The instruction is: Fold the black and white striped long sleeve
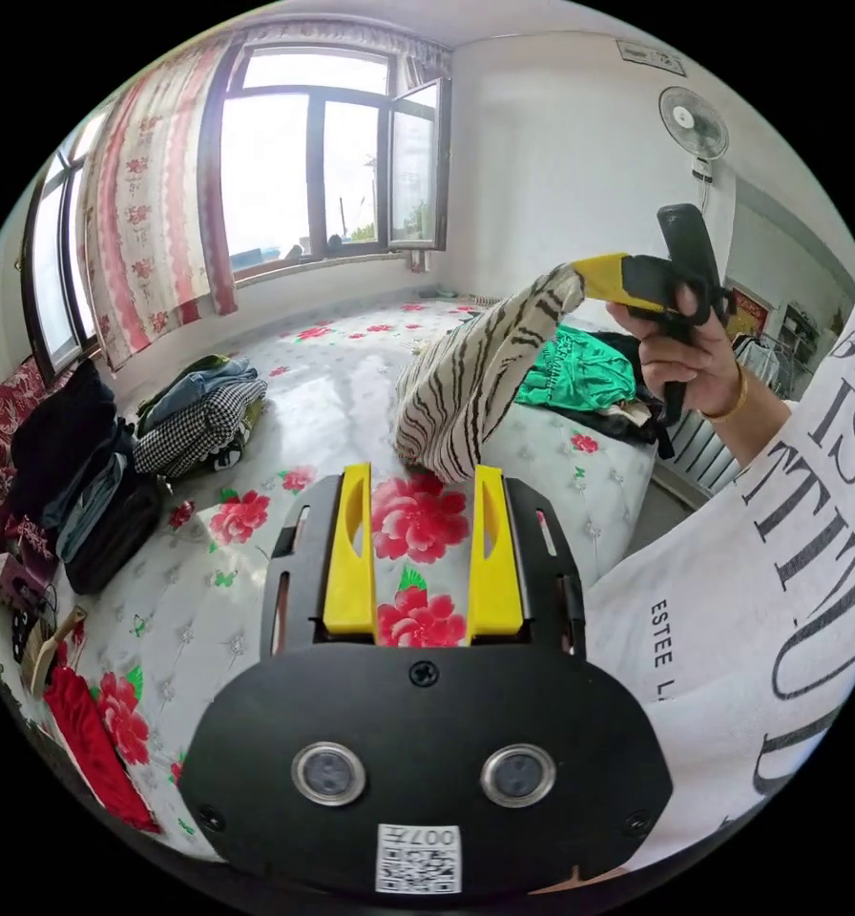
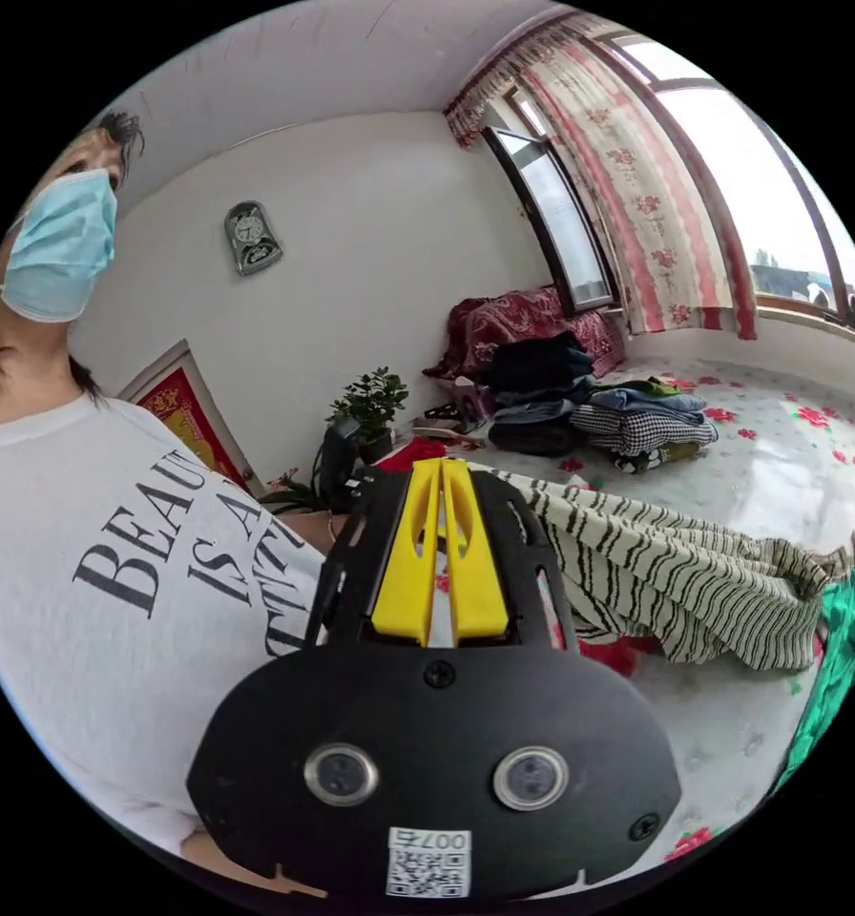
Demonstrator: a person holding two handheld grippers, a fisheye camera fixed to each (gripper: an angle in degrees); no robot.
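Observation:
The black and white striped long sleeve (image 1: 466,382) hangs as a bunched drape in the left gripper view, its lower end resting on the flowered bed cover (image 1: 256,611). A hand holds my right gripper (image 1: 582,275) up at the right, shut on the garment's top end. In the right gripper view the two yellow jaws of my right gripper (image 2: 440,469) lie pressed together, and the striped long sleeve (image 2: 676,572) trails away to the right across the bed. My left gripper (image 1: 423,474) stands open just in front of the garment's lower end, with nothing between its jaws.
A heap of folded clothes (image 1: 198,410) and dark garments (image 1: 65,448) lie at the bed's far left. A green garment (image 1: 580,367) sits on a pile behind the striped one. The bed edge (image 1: 637,477) drops off beside the person's white T-shirt (image 1: 781,572). A potted plant (image 2: 370,401) stands by the wall.

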